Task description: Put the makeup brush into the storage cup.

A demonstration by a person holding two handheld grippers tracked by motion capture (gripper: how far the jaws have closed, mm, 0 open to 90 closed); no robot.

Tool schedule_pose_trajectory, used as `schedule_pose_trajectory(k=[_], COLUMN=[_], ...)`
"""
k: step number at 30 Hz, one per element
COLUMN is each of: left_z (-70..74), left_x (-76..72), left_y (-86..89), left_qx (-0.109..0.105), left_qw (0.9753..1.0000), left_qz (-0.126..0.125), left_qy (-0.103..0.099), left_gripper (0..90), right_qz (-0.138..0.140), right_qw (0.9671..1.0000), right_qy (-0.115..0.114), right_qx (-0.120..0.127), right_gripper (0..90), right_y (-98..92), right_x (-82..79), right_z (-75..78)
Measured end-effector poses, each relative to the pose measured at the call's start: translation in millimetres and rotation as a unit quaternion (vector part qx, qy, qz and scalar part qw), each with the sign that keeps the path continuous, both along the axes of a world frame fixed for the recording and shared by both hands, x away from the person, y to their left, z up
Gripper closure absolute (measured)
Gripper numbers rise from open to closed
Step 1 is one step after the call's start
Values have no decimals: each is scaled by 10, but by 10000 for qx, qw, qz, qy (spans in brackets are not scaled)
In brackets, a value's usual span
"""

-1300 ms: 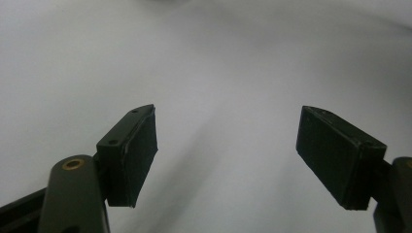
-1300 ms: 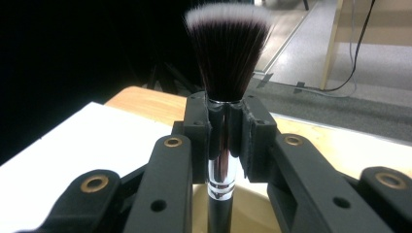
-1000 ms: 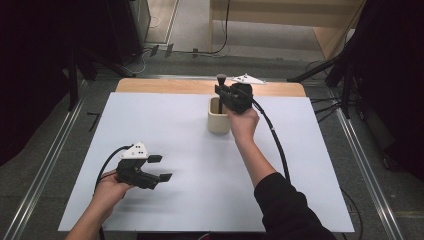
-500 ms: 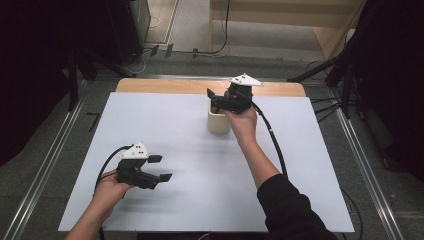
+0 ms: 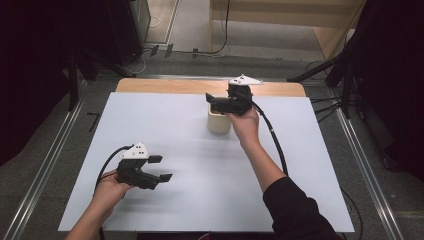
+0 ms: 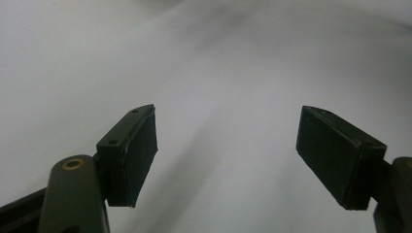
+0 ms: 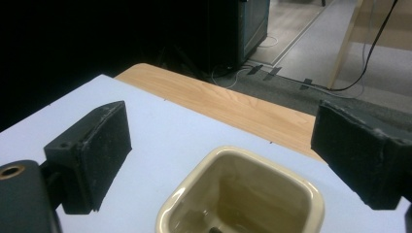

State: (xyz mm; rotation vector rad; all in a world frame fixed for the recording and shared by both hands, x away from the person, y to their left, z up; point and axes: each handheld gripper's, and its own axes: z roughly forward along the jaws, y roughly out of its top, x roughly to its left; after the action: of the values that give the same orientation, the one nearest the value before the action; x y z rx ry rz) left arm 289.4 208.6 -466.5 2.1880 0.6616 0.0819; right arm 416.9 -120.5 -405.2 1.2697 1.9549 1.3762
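Note:
A cream square cup (image 5: pixel 218 122) stands on the white table top (image 5: pixel 200 200) near the back middle. My right gripper (image 5: pixel 218 100) hovers just over the cup's rim, open, its grey plate facing up. In the right gripper view the cup (image 7: pixel 243 194) lies just below the right gripper (image 7: pixel 221 126), whose pads (image 7: pixel 104 155) hold nothing; a small dark spot shows at the cup's bottom, too small to tell. My left gripper (image 5: pixel 162 168) rests low at the front left, open. In the left gripper view the left gripper (image 6: pixel 226 121) frames bare white table (image 6: pixel 218 58).
A strip of bare wood (image 5: pixel 165 86) runs along the table's back edge behind the cup. The right gripper's black cable (image 5: pixel 275 142) trails over the table's right part. Metal rails (image 5: pixel 45 165) flank the table on the floor, with dark equipment at the back left.
The right hand has rolled its gripper so the grey plate now faces up, and it has settled lower over the cup with jaws apart. The left gripper has stayed put.

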Motion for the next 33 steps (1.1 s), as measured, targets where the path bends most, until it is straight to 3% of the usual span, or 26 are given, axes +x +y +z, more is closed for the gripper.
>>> schedule_pose_trajectory(k=[11, 19, 21, 23, 28, 33], left_z=[-5, -12, -13, -13, -14, -17], left_x=[3, 5, 5, 5, 7, 9], left_y=[0, -4, -5, -5, 0, 0], left_qx=[22, 25, 28, 15, 28, 43], left_qw=[10000, 10000, 10000, 10000, 10000, 10000], left_qz=[-10, -4, -7, -1, -1, -12], left_qy=[15, 17, 19, 21, 26, 26], left_gripper=[234, 233, 233, 233, 233, 233], right_qz=[232, 404, 418, 426, 536, 611], right_qw=[9996, 9988, 9986, 9983, 9979, 9969], right_qy=[165, 274, 334, 378, 367, 489], right_qx=[-80, -22, 42, 79, -83, -81], right_gripper=[88, 92, 148, 143, 143, 143], right_y=[8, -51, -66, -78, -72, -93], right_x=[-123, -243, -280, -309, -389, -466], right_z=[39, 28, 15, -1, -20, -46])
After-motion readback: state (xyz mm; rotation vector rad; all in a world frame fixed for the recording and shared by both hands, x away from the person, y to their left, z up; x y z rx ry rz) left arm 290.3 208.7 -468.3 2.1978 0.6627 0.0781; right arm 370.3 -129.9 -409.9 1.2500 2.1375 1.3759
